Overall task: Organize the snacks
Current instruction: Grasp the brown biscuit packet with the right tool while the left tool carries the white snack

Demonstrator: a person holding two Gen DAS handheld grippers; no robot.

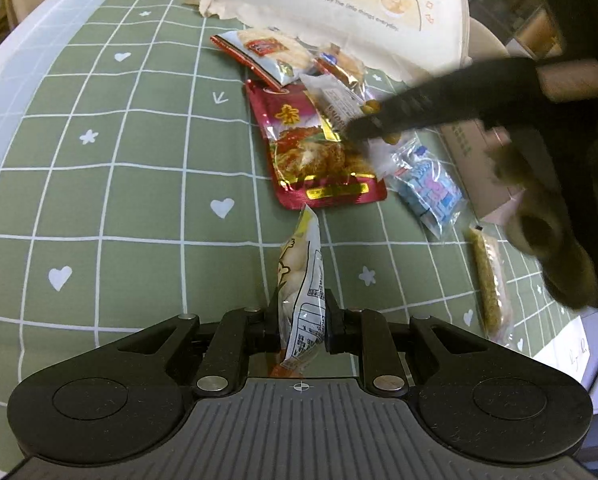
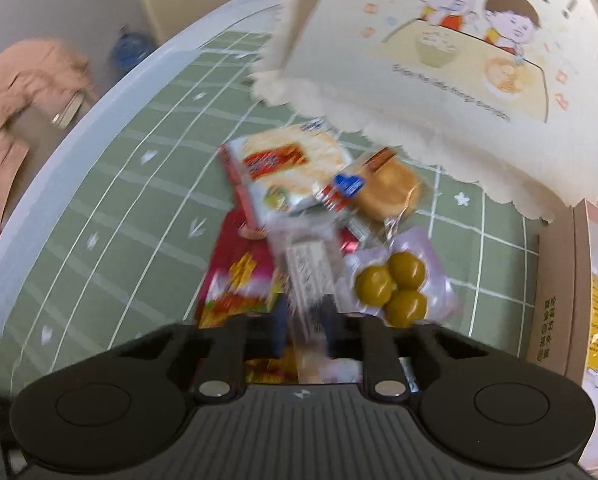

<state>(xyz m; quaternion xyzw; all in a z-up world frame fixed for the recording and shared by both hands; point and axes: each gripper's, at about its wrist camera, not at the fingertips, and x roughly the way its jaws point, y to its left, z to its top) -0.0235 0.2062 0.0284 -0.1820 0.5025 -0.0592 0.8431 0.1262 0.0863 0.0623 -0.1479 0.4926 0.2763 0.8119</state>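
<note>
- Green grid tablecloth (image 1: 111,184) — most snacks lie loose around the red pouch (image 1: 319,152).
- Left gripper (image 1: 302,322) pinches a white packet (image 1: 303,280).
- Right gripper (image 2: 306,320) clamps a blurred wrapper (image 2: 309,268); sorting barely begun.

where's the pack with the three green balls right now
In the right wrist view the green-ball pack lies on the green checked cloth, just right of the right gripper, below the round bun packet and left of the cardboard box.

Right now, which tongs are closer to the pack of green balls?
Right. The right tongs sit just beside the green ball pack, gripping a white wrapper. The left tongs hold a white snack packet, farther back on the green cloth.
</note>
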